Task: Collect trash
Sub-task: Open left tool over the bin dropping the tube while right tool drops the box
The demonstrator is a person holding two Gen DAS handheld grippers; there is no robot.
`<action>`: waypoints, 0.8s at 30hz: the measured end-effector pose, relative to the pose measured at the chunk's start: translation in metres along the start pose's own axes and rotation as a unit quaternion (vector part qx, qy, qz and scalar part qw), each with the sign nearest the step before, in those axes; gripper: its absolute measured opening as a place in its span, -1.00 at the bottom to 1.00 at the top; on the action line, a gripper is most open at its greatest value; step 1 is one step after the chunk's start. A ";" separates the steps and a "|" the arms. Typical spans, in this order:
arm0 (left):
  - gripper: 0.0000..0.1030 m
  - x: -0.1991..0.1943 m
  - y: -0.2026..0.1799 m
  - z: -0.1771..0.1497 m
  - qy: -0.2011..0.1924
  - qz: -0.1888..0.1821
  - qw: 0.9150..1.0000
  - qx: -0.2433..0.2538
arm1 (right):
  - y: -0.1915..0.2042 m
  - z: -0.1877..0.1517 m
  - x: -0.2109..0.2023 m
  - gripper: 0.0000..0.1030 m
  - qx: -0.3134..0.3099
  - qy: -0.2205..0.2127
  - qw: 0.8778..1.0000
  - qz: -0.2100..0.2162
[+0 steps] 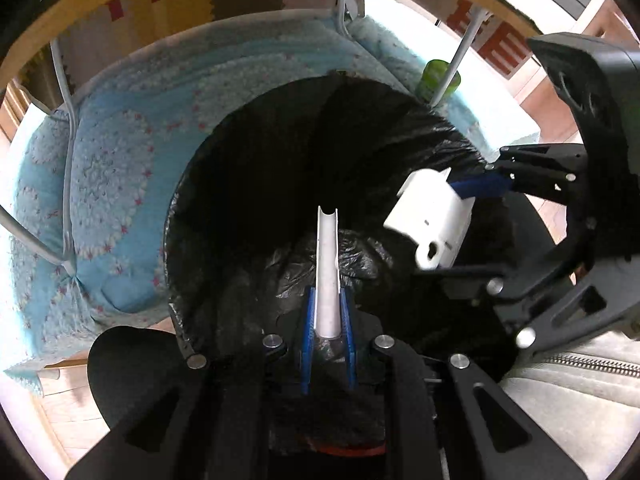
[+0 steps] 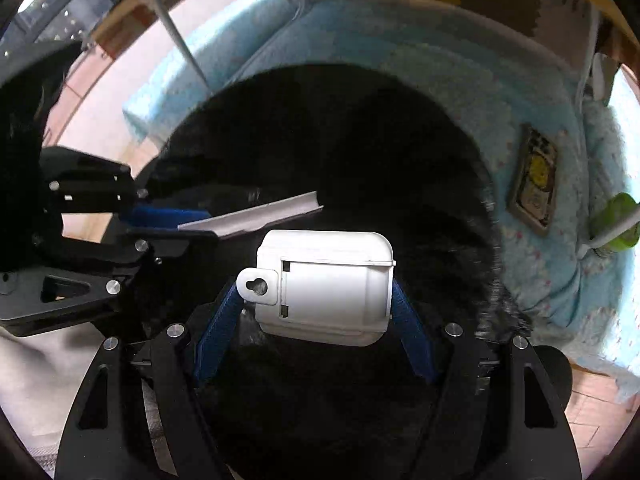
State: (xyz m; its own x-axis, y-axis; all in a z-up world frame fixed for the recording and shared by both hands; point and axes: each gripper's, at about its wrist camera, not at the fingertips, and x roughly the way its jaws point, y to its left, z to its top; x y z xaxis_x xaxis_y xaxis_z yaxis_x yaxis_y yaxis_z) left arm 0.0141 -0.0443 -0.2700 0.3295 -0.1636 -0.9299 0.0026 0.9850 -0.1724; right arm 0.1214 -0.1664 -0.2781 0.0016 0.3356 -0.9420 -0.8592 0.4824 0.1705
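A bin lined with a black trash bag [image 1: 280, 152] stands on a blue mat and fills both views [image 2: 360, 128]. My left gripper [image 1: 328, 300] is shut on a long white plastic strip [image 1: 327, 264] and holds it over the bin's mouth. My right gripper [image 2: 320, 300] is shut on a white plastic box [image 2: 324, 284] with a keyhole tab, also above the bin. The box [image 1: 432, 216] and the right gripper show at the right of the left wrist view. The strip [image 2: 256, 214] and the left gripper show at the left of the right wrist view.
A blue flowered mat [image 1: 112, 184] lies under the bin. A green bottle [image 1: 434, 78] stands by a metal chair leg [image 1: 460, 52], and shows too in the right wrist view [image 2: 616, 220]. A flat dark packet [image 2: 536, 176] lies on the mat. Wooden floor [image 2: 100, 120] lies beyond.
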 end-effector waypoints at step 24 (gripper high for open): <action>0.03 -0.021 0.008 0.001 -0.013 0.010 0.999 -0.028 | 0.014 -0.004 0.006 0.43 -0.034 0.020 0.999 0.002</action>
State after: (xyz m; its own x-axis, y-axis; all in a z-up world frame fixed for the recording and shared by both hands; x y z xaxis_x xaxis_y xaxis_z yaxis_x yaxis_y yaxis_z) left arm 0.0081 -0.0334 -0.2518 0.3537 -0.1413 -0.9246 -0.0579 0.9833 -0.1724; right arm 0.1070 -0.1612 -0.2822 -0.0206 0.3045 -0.9523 -0.8915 0.4255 0.1554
